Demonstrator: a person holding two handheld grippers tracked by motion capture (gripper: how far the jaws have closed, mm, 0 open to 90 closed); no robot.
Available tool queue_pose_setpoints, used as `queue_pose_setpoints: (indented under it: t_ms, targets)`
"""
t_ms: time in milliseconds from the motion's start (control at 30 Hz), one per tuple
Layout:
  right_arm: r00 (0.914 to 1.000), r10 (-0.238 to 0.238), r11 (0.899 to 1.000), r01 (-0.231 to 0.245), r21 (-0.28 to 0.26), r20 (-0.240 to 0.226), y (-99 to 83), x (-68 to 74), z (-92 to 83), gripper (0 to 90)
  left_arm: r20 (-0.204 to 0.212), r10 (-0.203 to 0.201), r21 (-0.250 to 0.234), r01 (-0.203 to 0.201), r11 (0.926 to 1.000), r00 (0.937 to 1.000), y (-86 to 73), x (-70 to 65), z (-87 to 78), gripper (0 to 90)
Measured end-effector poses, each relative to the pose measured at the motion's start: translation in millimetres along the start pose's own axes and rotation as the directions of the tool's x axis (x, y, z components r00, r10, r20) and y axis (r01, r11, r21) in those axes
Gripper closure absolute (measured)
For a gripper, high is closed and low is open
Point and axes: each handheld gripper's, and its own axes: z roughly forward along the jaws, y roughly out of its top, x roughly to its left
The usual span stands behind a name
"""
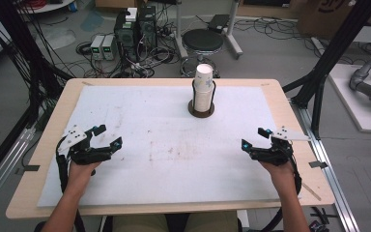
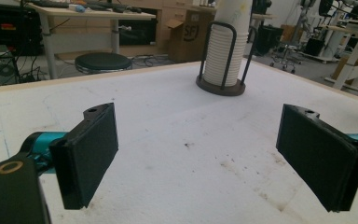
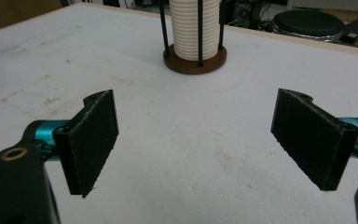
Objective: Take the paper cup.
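Note:
A tall stack of white paper cups (image 1: pixel 203 87) stands upright in a black wire holder on a round dark base (image 1: pixel 201 109), at the far middle of the table. The same stack of cups (image 2: pixel 224 51) rises ahead of my left gripper, and the stack (image 3: pixel 196 29) also stands ahead of my right gripper. My left gripper (image 1: pixel 108 136) rests open at the table's left, jaws spread wide and empty. At the right side my right gripper (image 1: pixel 253 137) is open too, with nothing between its black pads (image 3: pixel 94 140). Both are well short of the cups.
A white mat (image 1: pixel 164 159) with faint brown stains covers the wooden table (image 1: pixel 24 203). Beyond the far edge stand a black stool (image 1: pixel 202 43), computer cases (image 1: pixel 135 29) and tangled cables. A black frame post (image 1: pixel 319 82) rises off the right edge.

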Motion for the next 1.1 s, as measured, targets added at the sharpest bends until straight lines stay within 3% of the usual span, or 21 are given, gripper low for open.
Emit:
queue_pose_setpoints:
  t_ms: [100,333,500,733,1100]
  targets:
    - [0.9995,-0.022,1.000,0.021,-0.002,-0.022,19.0,2.7,7.8,15.0,0.001,-0.001,0.000,0.001,1.0000,1.0000,-0.1,-0.2,0.2,12.7]
    - [0.9984,-0.016,1.000,0.015,-0.015,-0.054,50.3,1.4,19.4,15.0,0.009,-0.005,0.007,0.005,1.0000,0.9999,-1.2,0.6,1.4,12.7]
    - [0.9978,-0.016,1.000,0.015,-0.012,-0.064,61.4,-0.8,26.5,15.0,0.011,-0.005,0.007,0.005,1.0000,0.9999,-1.2,-0.7,1.3,12.7]
    - [0.9959,0.028,1.000,-0.029,-0.008,-0.085,76.7,-11.3,42.2,15.1,0.022,-0.003,0.008,0.002,1.0000,0.9998,-1.1,-1.9,2.4,12.7]
    - [0.9955,0.012,1.000,-0.011,0.009,-0.094,104.0,-15.7,73.1,15.1,0.033,-0.007,0.012,0.007,0.9999,0.9994,-1.5,-2.0,3.8,12.7]
